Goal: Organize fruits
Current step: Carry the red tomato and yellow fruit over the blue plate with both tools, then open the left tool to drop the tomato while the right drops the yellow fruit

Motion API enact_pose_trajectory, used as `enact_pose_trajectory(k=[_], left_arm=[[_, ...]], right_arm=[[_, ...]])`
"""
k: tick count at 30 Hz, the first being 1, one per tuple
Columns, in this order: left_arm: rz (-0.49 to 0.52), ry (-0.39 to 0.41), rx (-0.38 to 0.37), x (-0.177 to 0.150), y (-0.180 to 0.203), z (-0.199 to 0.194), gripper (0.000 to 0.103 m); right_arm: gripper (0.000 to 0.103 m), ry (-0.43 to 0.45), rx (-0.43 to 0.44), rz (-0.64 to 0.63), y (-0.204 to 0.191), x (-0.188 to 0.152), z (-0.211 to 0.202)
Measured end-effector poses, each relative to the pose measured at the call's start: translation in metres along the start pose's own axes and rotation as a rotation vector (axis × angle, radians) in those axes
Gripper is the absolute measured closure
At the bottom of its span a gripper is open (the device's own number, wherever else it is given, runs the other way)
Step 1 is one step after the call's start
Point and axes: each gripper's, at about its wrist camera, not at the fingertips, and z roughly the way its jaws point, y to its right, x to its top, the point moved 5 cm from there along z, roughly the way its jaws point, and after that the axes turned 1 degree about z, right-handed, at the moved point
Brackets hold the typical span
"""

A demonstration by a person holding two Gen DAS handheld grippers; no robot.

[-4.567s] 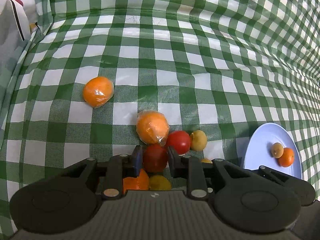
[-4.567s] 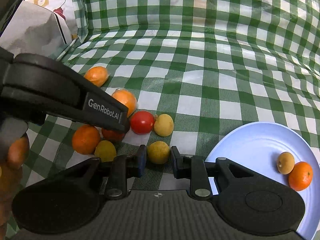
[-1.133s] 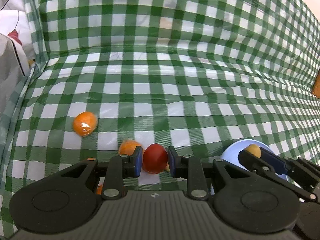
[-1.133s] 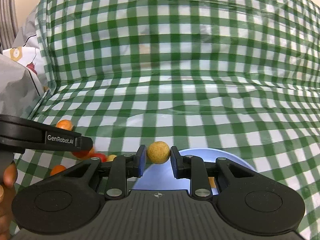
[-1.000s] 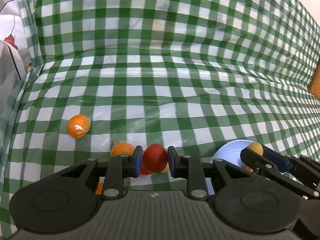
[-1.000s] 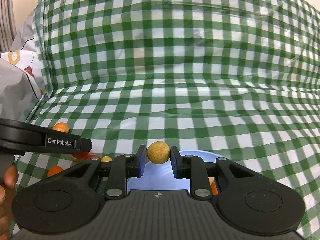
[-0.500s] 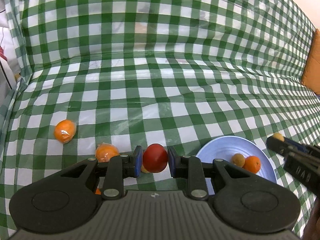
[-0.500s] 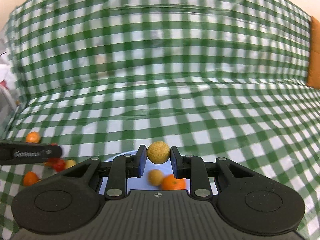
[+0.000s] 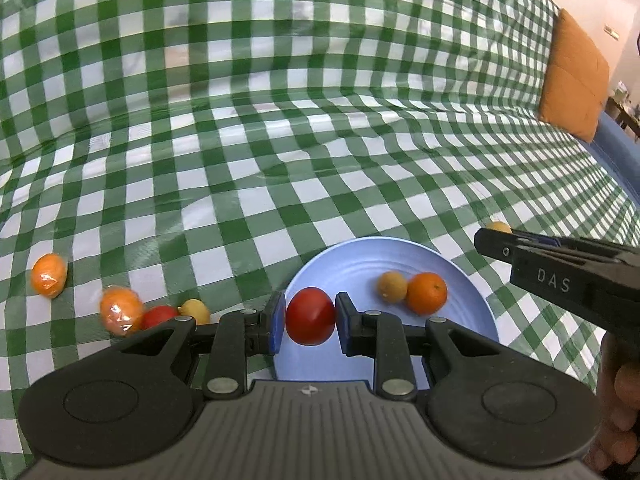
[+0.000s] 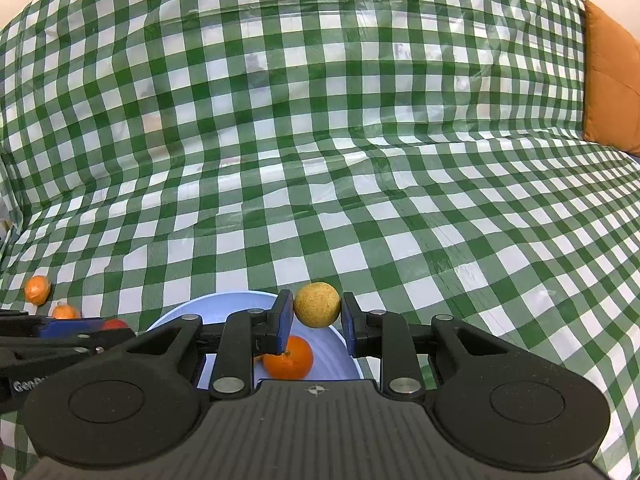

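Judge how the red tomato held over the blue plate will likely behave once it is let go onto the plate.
The red tomato looks round and smooth, so it would probably roll on release. The blue plate seems shallow with a raised rim, which may stop it. It could bump the orange already lying there.

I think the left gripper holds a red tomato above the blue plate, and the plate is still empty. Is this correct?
Not quite. The left gripper does hold the red tomato over the blue plate, but the plate is not empty: the left wrist view shows an orange and a small yellowish fruit already lying on it, side by side.
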Motion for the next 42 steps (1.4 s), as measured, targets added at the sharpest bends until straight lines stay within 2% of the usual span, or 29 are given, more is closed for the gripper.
enact_pose_trajectory(k=[13,39,40,42], left_arm=[[0.024,-0.009,-0.005,0.003,0.014,0.011,0.074],[0.022,-0.009,-0.013,0.004,0.017,0.015,0.074],[0.022,-0.007,-0.018,0.003,0.017,0.014,0.071],[0.024,-0.007,-0.039,0.003,0.019,0.013,0.063]], right_arm=[[0.076,-0.110,0.054,-0.087,-0.016,-0.023,0.007],[0.076,-0.121,0.054,-0.090,-0.016,-0.024,0.010],[0.075,-0.121,0.053,-0.089,-0.016,-0.024,0.010],[0.064,-0.117,0.050,-0.088,-0.016,-0.023,0.010]])
